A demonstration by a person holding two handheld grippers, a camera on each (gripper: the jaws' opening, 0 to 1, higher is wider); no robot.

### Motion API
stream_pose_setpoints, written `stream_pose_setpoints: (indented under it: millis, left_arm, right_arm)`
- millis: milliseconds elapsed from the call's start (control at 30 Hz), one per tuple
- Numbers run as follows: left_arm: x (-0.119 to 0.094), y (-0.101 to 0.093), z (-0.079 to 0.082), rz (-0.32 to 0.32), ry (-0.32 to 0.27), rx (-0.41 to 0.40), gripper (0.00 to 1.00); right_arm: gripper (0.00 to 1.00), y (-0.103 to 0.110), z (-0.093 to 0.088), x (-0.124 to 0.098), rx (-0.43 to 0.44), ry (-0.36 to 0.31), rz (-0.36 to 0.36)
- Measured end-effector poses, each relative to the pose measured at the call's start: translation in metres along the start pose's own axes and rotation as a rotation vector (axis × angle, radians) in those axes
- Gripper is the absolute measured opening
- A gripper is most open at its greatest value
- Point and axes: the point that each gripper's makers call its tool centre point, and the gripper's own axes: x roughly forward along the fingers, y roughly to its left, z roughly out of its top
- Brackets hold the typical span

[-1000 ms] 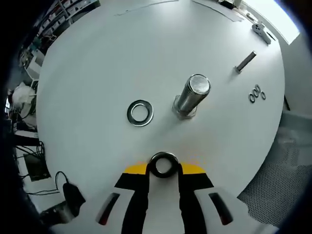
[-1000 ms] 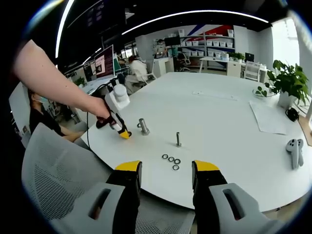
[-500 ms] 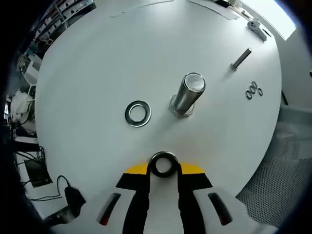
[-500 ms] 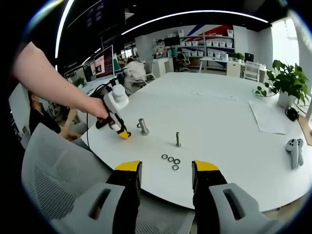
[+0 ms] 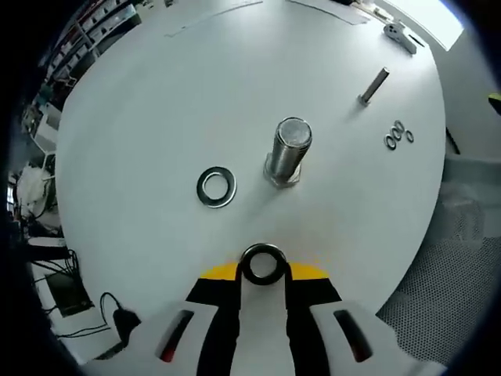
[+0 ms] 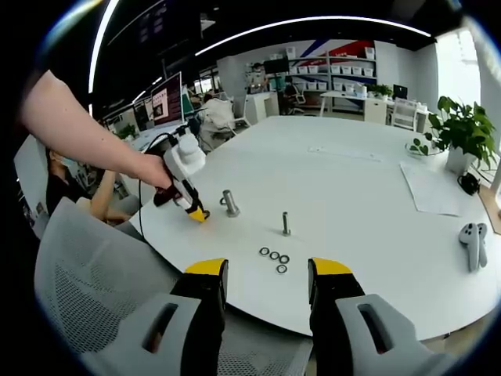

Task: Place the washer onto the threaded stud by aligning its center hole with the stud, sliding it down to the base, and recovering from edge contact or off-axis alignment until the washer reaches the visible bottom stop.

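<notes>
My left gripper (image 5: 262,272) is shut on a steel washer (image 5: 263,249), held upright between its yellow-tipped jaws above the white table (image 5: 156,94). Ahead of it the thick threaded stud (image 5: 288,153) stands upright on its hex base, apart from the held washer. A second washer (image 5: 217,187) lies flat to the stud's left. In the right gripper view, my left gripper (image 6: 194,210) hovers in a person's hand just left of the stud (image 6: 229,203). My right gripper (image 6: 266,276) stands open over the table's near edge, with nothing between its jaws.
A thin bolt (image 5: 373,85) (image 6: 286,224) stands right of the stud, with three small washers (image 5: 398,135) (image 6: 275,258) near it. A mesh chair (image 6: 86,274) sits below the table's edge. A potted plant (image 6: 462,129), papers and a white controller (image 6: 472,243) occupy the far right.
The left gripper view has pulled back from the table with the washer still held, so the stud and flat washer look smaller. The right gripper has not moved.
</notes>
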Motion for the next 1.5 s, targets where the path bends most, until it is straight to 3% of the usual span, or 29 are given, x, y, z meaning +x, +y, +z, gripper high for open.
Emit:
stream_pose_setpoints:
  millis: [200,800,1067,1167,1500]
  left_arm:
    - [-0.007,0.009,0.018,-0.013,-0.041,0.004,0.19]
    - [-0.049,-0.002,0.054,-0.048,-0.126,0.075,0.19]
    - [-0.050,-0.004,0.074,-0.039,-0.139,0.129,0.19]
    - [-0.047,-0.012,0.077,-0.038,-0.134,0.142,0.19]
    - [-0.039,-0.008,0.083,-0.026,-0.120,0.184,0.19]
  right_arm:
    - [0.44,0.000,-0.001,0.002,0.000,0.000,0.001]
    - [0.44,0.001,-0.001,0.000,-0.003,-0.001,0.007]
    - [0.43,0.002,0.000,0.000,-0.001,-0.002,0.009]
    - [0.43,0.002,0.000,0.000,0.002,-0.005,0.008]
    - [0.43,0.002,0.000,0.000,0.006,-0.008,0.007]
